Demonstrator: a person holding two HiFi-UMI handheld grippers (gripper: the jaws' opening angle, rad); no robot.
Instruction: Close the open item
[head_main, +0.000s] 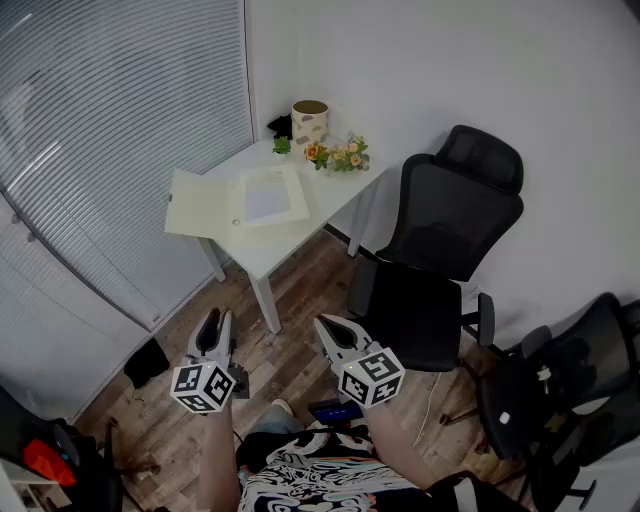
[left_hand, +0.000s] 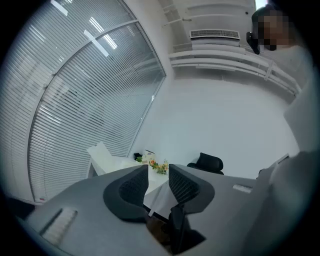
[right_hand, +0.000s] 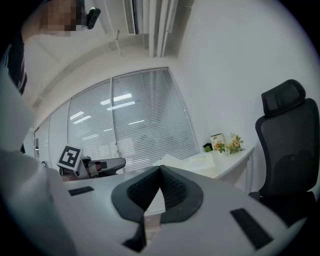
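Your left hand-held gripper (head_main: 214, 322), jaws apart and empty, and your right hand-held gripper (head_main: 327, 326), jaws together on nothing, hang over the wooden floor (head_main: 300, 290), well short of the white bench (head_main: 270, 250). The open folder (head_main: 200, 205) lies flat there, ahead of both, near a cup (head_main: 310, 120) and flowers (head_main: 338, 155).
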